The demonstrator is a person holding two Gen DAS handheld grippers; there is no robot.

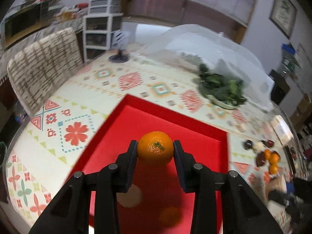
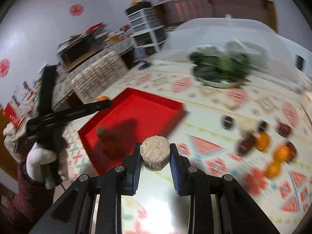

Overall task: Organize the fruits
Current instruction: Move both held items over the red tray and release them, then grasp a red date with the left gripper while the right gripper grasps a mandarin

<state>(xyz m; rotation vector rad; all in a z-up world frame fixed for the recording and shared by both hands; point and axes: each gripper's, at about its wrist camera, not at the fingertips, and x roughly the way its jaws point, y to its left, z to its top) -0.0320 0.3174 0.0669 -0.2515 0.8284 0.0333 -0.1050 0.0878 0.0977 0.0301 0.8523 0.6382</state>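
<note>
My left gripper [image 1: 155,149] is shut on an orange [image 1: 155,146] and holds it above the red tray [image 1: 204,134]. A pale round puck [image 1: 130,196] and another orange [image 1: 169,216] lie in the tray under the fingers. My right gripper [image 2: 155,153] is shut on a beige round puck [image 2: 155,152], just right of the red tray [image 2: 136,107]. The left gripper [image 2: 68,114] shows in the right wrist view, with its orange [image 2: 102,98]. Loose oranges [image 2: 280,153] and dark round pieces [image 2: 245,143] lie on the tablecloth to the right.
A plate of dark leafy greens [image 2: 220,68] stands at the back under a clear dome cover [image 1: 204,41]. A chair with a patterned back [image 1: 42,68] stands at the table's left. A white drawer unit [image 1: 103,21] stands behind.
</note>
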